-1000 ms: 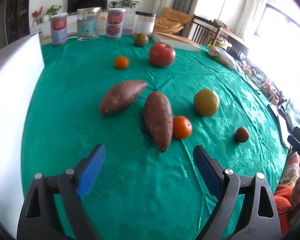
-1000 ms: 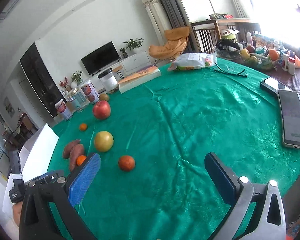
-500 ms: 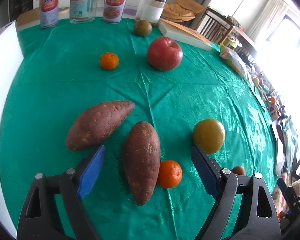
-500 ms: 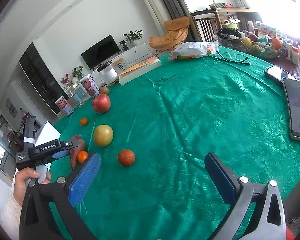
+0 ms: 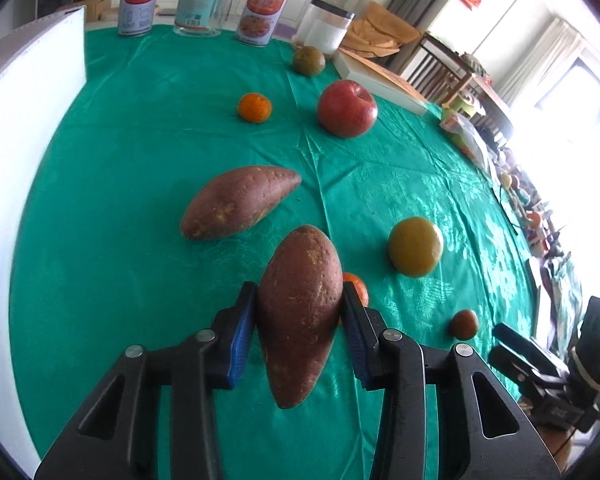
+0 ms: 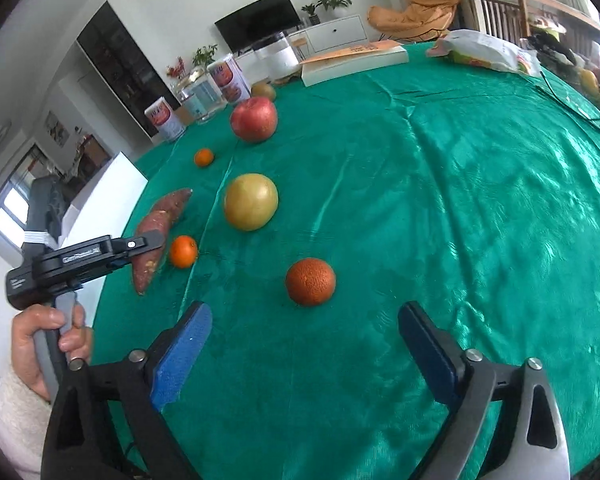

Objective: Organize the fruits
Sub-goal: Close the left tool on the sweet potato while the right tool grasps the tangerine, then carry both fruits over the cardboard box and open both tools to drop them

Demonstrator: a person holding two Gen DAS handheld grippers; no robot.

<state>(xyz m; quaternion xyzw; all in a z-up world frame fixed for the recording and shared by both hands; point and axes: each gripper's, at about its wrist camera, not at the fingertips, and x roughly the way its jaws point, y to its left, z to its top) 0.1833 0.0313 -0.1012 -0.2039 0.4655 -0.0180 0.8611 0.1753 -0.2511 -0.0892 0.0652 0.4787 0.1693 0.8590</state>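
My left gripper is shut on the near sweet potato, its blue pads pressed on both sides; it also shows in the right wrist view. A second sweet potato lies just beyond it. A small orange sits partly hidden behind the right finger. A yellow-green fruit, a red apple, a small tangerine, a green fruit and a dark orange fruit lie on the green cloth. My right gripper is open and empty, just short of the dark orange fruit.
Cans and jars stand along the table's far edge, with a book beside them. A white board stands at the table's left edge. A snack bag lies at the far right.
My left gripper moved forward over the near sweet potato and shut on it. My right gripper moved forward toward the dark orange fruit and stayed open.
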